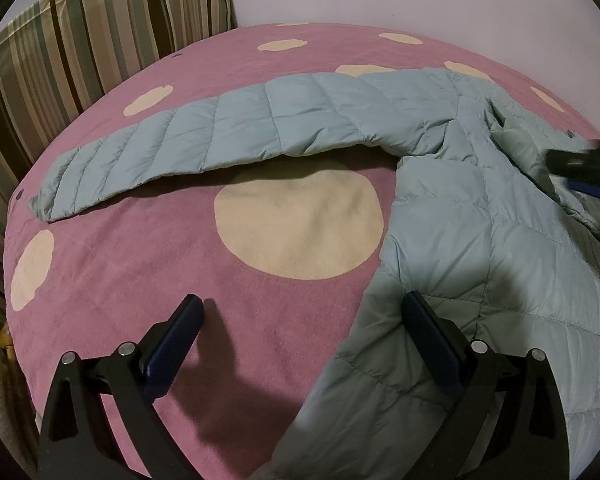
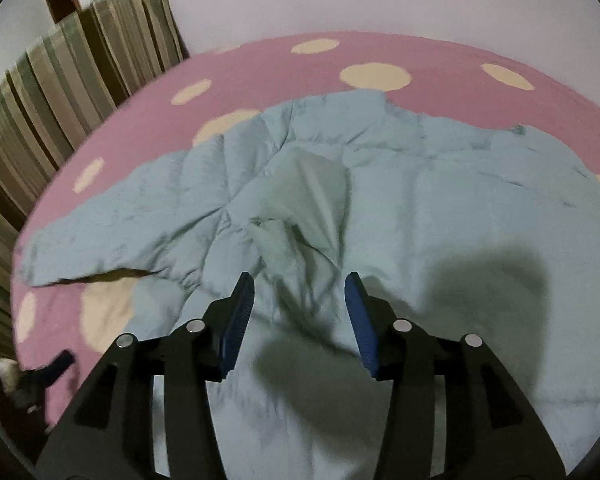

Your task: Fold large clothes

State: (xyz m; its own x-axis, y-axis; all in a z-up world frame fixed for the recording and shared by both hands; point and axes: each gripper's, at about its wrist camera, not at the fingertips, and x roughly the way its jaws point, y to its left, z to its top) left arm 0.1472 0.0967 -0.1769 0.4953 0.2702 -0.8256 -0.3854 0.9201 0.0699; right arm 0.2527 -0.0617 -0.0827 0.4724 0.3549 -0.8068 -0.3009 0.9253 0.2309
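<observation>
I am looking down at a pale blue quilted jacket that is lying spread on the pink spotted bedspread, filling the right half of the left wrist frame, with one sleeve stretching across the middle toward the left edge. My left gripper is hanging released at the bottom of that frame, jaws wide apart and holding nothing, one finger over bare bedspread and the other over the jacket's near edge. My right gripper is also standing released at the bottom centre of the right wrist frame, above a rumpled bunch of fabric in the jacket's middle; the same tool is showing as a dark blur at the right edge of the left view. What is worrying me is the puffy, slick shell: if I am closing on only the top layer, the lining may be sliding out and the fold coming up crooked. The left jaws are straddling the hem edge, so I am risking pinching the bedspread along with it. The long sleeve, lying well apart from the body, could be dragging behind and twisting under any fold.
</observation>
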